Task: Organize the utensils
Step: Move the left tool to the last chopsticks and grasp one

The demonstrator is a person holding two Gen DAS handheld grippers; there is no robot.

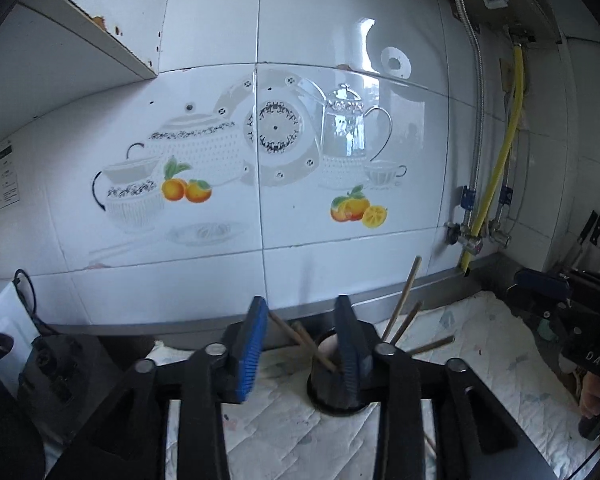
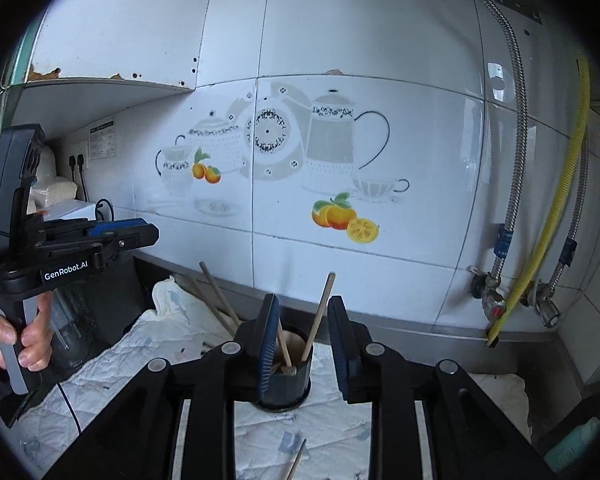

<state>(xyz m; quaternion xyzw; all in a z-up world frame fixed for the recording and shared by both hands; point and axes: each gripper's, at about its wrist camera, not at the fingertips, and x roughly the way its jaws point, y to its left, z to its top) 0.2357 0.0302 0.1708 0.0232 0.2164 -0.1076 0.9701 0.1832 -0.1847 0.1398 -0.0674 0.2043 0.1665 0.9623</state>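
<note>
Both grippers spread, nothing pinched: left gripper (image 1: 302, 344), right gripper (image 2: 302, 344). Chopsticks (image 2: 319, 316) lean loosely in dark holder (image 2: 286, 384) on quilted surface (image 2: 140, 360). Risk: a pad clipping a leaning stick tips the holder; one stray stick (image 2: 296, 460) lies outside.

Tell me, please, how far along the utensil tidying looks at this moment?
Mostly done, it seems: several chopsticks already stand in the dark holder on the quilted cloth. Nothing is in hand: the right gripper and the left gripper both stand open and empty, facing the holder. Left to do: one stick lies on the cloth in front of the holder, waiting to be picked up.
</note>
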